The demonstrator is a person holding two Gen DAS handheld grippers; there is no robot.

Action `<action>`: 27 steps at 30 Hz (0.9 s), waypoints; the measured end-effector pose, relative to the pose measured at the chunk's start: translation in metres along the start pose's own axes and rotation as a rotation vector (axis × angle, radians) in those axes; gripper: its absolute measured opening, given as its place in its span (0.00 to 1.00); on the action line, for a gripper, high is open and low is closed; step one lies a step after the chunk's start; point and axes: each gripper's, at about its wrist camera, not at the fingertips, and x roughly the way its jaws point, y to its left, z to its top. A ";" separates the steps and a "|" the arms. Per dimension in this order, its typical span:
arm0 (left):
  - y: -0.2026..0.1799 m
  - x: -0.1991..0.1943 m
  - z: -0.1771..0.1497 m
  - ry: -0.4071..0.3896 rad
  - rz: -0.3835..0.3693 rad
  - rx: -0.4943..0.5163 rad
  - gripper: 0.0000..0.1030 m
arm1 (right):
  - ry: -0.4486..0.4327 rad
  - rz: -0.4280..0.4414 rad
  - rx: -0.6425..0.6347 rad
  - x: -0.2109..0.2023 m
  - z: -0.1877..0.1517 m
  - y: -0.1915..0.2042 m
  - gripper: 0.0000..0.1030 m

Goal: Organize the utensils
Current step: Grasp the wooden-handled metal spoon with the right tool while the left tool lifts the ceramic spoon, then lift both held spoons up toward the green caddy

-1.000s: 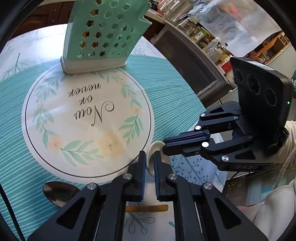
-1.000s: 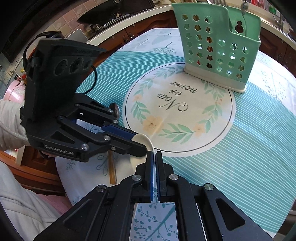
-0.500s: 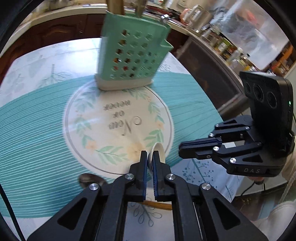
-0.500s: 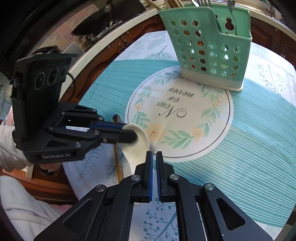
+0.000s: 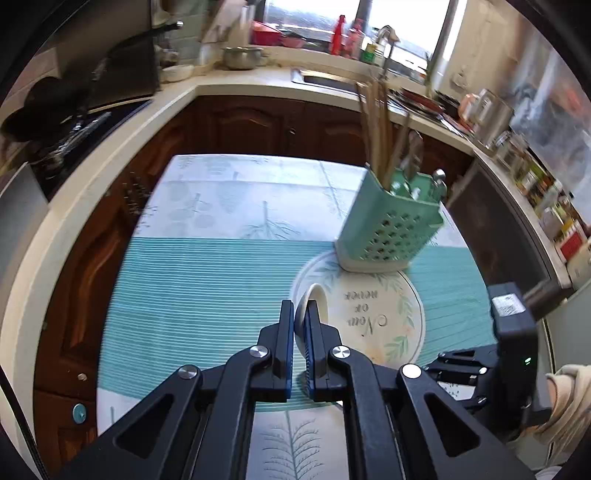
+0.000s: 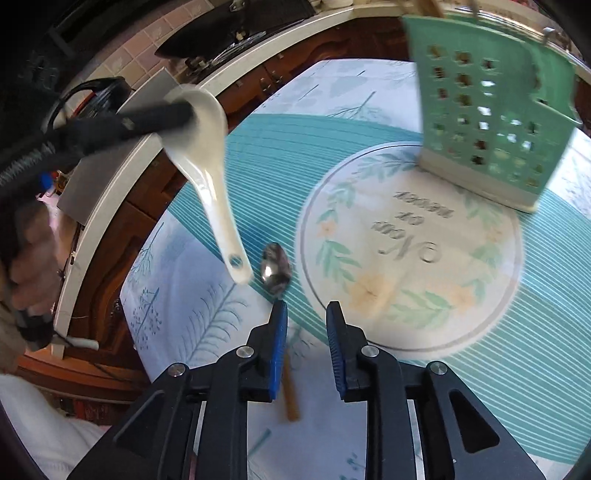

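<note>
Gripping the white ceramic soup spoon (image 6: 207, 155) at upper left, the left gripper (image 5: 300, 334) is nearing the perforated green plastic caddy (image 5: 391, 230); right gripper (image 6: 306, 325) is opening, empty

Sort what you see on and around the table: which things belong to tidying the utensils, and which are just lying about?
Job:
white spoon in left tongs
metal spoon
green caddy
right tongs, open

Lying about:
tablecloth
pot
red bottle

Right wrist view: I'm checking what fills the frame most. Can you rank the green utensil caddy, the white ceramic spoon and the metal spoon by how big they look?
1. green utensil caddy
2. white ceramic spoon, held up nearer the camera, so it looks enlarged
3. metal spoon, only its bowl clearly visible
</note>
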 end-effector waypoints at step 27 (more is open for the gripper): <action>0.054 -0.048 -0.036 -0.044 0.100 -0.162 0.03 | 0.435 -0.315 -0.342 0.112 0.049 0.087 0.05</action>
